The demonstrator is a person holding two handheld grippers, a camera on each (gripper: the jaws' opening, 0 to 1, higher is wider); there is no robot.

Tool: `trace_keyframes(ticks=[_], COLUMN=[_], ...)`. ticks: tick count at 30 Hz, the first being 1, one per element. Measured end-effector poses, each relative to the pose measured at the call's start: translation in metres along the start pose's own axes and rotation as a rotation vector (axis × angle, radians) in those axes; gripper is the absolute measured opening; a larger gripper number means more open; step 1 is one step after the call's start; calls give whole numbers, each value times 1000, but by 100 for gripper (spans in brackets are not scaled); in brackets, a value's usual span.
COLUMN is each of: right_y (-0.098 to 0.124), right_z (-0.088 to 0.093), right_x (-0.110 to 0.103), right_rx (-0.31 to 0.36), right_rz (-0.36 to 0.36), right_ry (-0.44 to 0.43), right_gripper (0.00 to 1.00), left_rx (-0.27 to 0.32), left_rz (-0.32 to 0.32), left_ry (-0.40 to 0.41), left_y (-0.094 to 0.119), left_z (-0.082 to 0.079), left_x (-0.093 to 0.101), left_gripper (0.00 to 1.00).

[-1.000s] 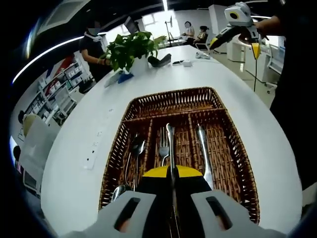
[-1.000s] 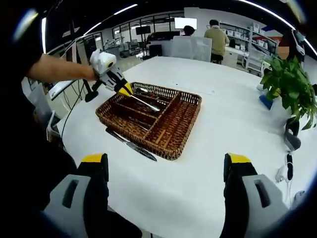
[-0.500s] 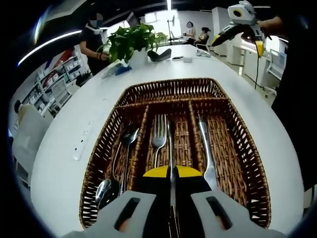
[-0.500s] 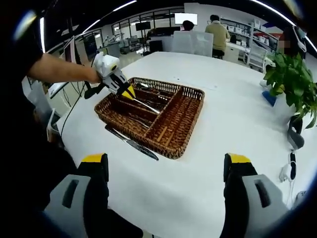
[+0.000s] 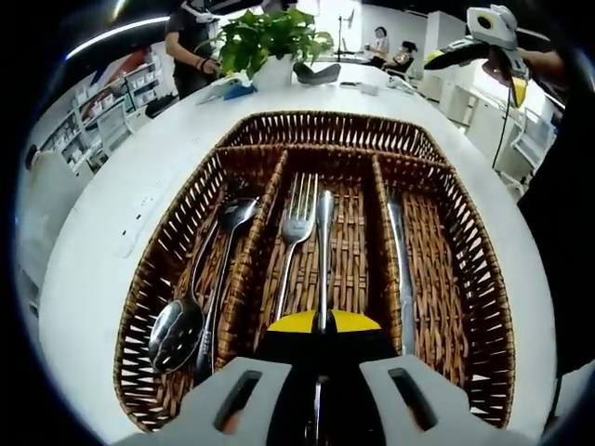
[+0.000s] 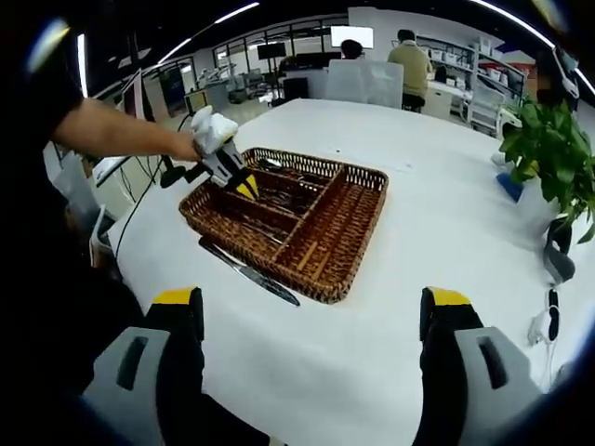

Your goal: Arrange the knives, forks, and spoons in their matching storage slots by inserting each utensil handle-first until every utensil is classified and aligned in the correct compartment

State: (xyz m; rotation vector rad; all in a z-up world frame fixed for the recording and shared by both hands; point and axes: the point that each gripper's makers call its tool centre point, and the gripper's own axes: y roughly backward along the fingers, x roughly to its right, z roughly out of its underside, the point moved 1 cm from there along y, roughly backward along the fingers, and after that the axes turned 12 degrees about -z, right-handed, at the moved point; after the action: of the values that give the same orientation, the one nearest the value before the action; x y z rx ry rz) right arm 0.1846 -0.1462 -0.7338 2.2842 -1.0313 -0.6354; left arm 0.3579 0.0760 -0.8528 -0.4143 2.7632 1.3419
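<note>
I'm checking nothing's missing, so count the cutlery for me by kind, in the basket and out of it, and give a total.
Spoons: 2, in the left slot of the wicker basket
Fork: 1, middle slot
Knives: 2, one in the right slot, the other knife outside the basket
Unidentified utensil held in the left gripper: 1
Total: 6

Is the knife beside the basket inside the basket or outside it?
Outside. In the right gripper view, the knife lies flat on the white table, along the near wall of the wicker basket.
</note>
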Motion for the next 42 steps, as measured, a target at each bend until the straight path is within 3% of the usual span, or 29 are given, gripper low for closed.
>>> trace_keyframes(ticks=[4, 6, 8, 12, 19, 21, 23, 24, 28, 35, 42], right_y=[1, 1, 1, 3, 5, 6, 6, 6, 7, 6, 9], right_z=[-2, -3, -3, -5, -9, -11, -14, -16, -24, -38, -46], right_x=[-2, -2, -2, -1, -3, -1, 1, 2, 0, 0, -2], right_rx=[6, 9, 9, 20, 32, 35, 44, 46, 60, 105, 145], right_rz=[-1, -3, -2, 1, 0, 2, 8, 12, 5, -11, -32], right_ry=[3, 6, 8, 8, 19, 16, 13, 13, 26, 40, 54], right_gripper=[100, 100, 100, 100, 100, 100, 100, 100, 100, 100, 100], left_rx=[-18, -46, -27, -47, 52, 89, 148, 186, 236, 267, 268], left_rz=[-3, 7, -2, -99, -121, -123, -141, -170, -255, -371, -454], left_ry=[1, 87, -23, -11, 48, 89, 194, 228, 348, 386, 444], left_y=[0, 1, 1, 8, 31, 41, 52, 59, 85, 133, 173], left_z=[0, 1, 0, -1, -23, -31, -43, -48, -54, -50, -38], left_x=[0, -1, -1, -12, -17, -18, -21, -26, -32, -18, -4], left_gripper=[3, 3, 4, 19, 33, 40, 48, 54, 77, 100, 99])
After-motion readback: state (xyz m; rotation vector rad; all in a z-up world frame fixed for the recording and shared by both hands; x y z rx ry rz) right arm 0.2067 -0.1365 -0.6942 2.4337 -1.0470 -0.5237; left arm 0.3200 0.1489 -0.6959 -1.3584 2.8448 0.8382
